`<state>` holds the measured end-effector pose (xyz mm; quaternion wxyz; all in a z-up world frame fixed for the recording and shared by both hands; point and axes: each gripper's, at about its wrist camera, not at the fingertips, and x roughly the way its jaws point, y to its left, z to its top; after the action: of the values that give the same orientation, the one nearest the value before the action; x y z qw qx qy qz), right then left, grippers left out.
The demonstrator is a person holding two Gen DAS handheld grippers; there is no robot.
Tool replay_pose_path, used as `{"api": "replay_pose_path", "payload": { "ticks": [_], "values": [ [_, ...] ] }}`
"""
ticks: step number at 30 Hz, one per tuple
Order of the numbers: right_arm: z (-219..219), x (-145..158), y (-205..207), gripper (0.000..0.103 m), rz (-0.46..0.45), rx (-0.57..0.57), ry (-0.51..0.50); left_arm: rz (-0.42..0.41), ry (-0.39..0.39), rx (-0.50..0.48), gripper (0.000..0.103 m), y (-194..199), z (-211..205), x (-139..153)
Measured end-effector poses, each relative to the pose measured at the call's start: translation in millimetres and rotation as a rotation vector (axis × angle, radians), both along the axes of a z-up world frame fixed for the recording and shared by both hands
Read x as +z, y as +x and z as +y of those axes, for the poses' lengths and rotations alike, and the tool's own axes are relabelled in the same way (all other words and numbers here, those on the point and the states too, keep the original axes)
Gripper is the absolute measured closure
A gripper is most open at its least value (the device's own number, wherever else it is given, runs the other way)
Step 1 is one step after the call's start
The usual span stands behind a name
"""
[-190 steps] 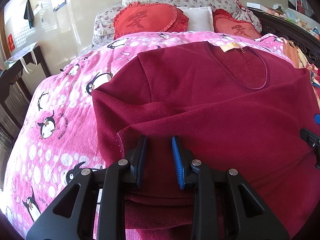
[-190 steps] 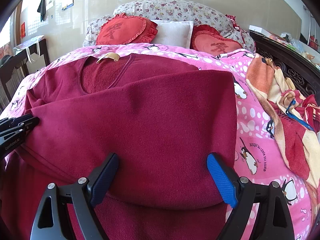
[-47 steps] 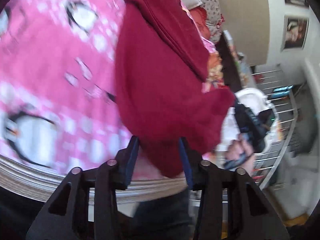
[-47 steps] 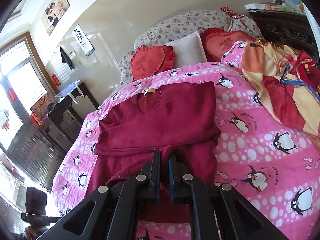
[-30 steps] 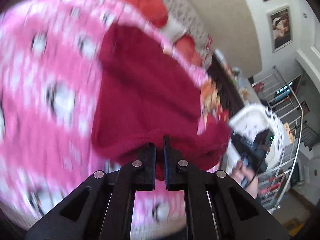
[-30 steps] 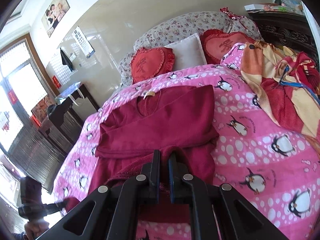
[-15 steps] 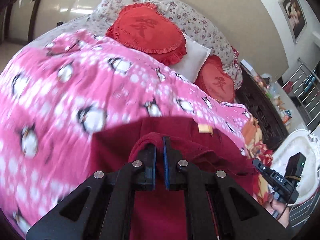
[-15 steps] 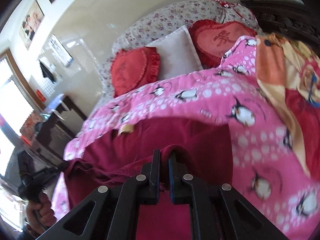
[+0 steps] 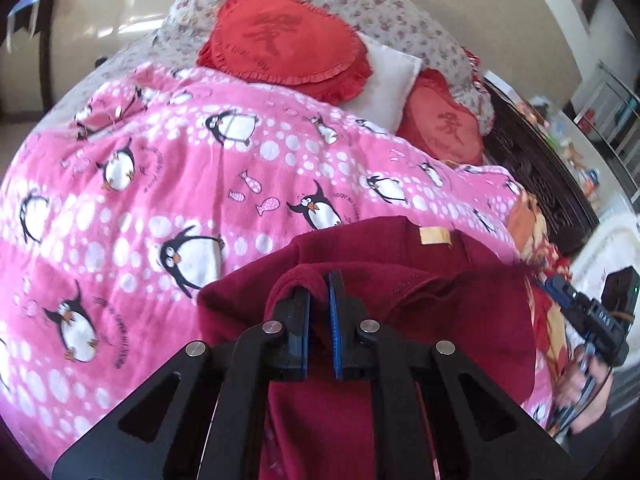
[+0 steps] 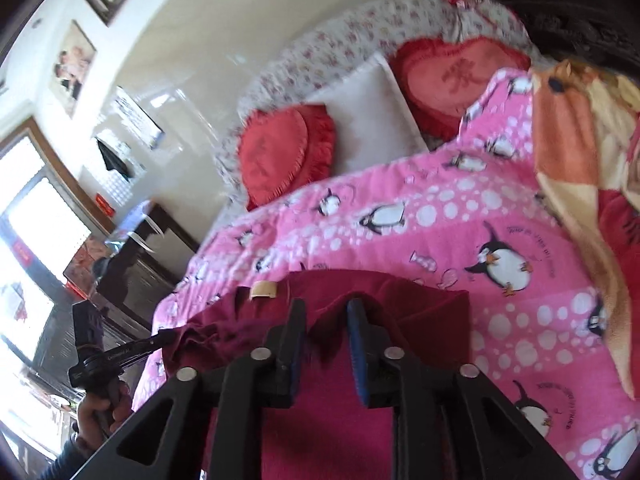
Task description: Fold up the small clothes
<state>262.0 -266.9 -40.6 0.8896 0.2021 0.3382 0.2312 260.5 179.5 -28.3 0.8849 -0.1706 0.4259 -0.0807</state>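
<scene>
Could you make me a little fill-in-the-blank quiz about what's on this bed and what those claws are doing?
1. Both claws are handling a dark ___ garment.
2. The pink blanket is printed with ___.
3. The left claw is ___ on the fabric.
4. The tan label lies at the garment's ___.

Answers: red; penguins; shut; neckline

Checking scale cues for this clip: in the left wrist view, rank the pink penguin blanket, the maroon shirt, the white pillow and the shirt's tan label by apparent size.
1. pink penguin blanket
2. maroon shirt, though its nearness to the camera inflates it
3. white pillow, partly hidden
4. tan label
</scene>
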Motion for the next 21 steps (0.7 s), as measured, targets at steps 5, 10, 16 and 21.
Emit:
{"api": "replay_pose_path", "payload": {
  "ticks": [5, 10, 16, 21],
  "values": [
    [-6.8, -3.2, -16.3, 0.078, 0.007, 0.003, -0.086, 0.03, 0.002, -0.06, 0.088, 1.8, -2.8, 1.6],
    [6.7, -8.7, -16.7, 0.078, 0.007, 0.044, -0.135, 0.13, -0.255, -0.047, 0.068, 25.6, 14.9, -3.8],
    [45.3, -4.1, 5.6, 0.078, -0.003, 0.082, -0.157, 0.0, -0.175, 0.14, 0.064, 17.2, 32.1, 26.3],
    [79.9, -7.4, 39.8, 0.078, 0.002, 0.105, -0.215, -0.079, -0.156, 0.104, 0.052, 7.7, 12.1, 32.7]
  ]
}}
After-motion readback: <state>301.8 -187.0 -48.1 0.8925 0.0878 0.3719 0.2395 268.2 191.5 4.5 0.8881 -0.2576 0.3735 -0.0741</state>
